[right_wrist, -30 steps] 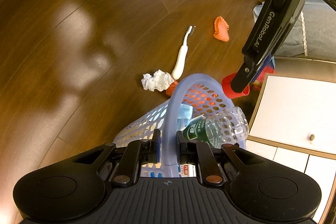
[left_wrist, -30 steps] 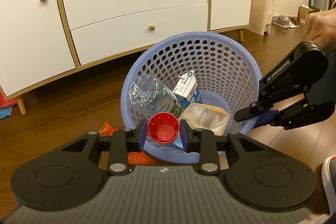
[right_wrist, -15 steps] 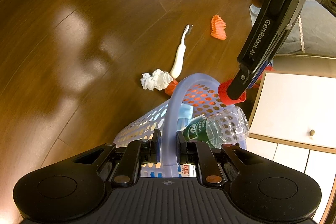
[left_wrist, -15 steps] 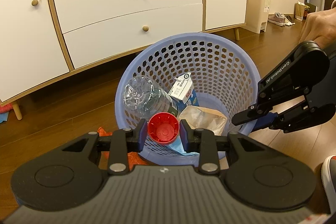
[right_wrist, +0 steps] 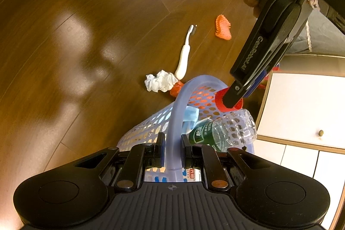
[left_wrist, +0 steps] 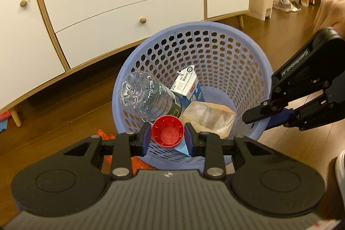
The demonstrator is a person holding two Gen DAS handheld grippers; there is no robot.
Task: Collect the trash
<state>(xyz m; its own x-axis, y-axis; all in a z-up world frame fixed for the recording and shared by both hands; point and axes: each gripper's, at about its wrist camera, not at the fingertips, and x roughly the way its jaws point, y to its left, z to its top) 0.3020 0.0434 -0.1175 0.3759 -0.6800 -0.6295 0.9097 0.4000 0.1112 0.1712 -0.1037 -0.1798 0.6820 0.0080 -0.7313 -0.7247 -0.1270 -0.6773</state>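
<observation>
While the right gripper clamps the near rim of the tilted blue basket, the left gripper angles down over its mouth, closed on a red bottle cap. Inside the basket lie a clear bottle, a milk carton and a plastic bag. On the floor beyond it lie a crumpled tissue, a white toothbrush and an orange scrap

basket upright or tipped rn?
Tipped. The basket shows its mouth sideways to the left wrist camera, with the right gripper clamped on its rim and the bottle lying inside.
</observation>
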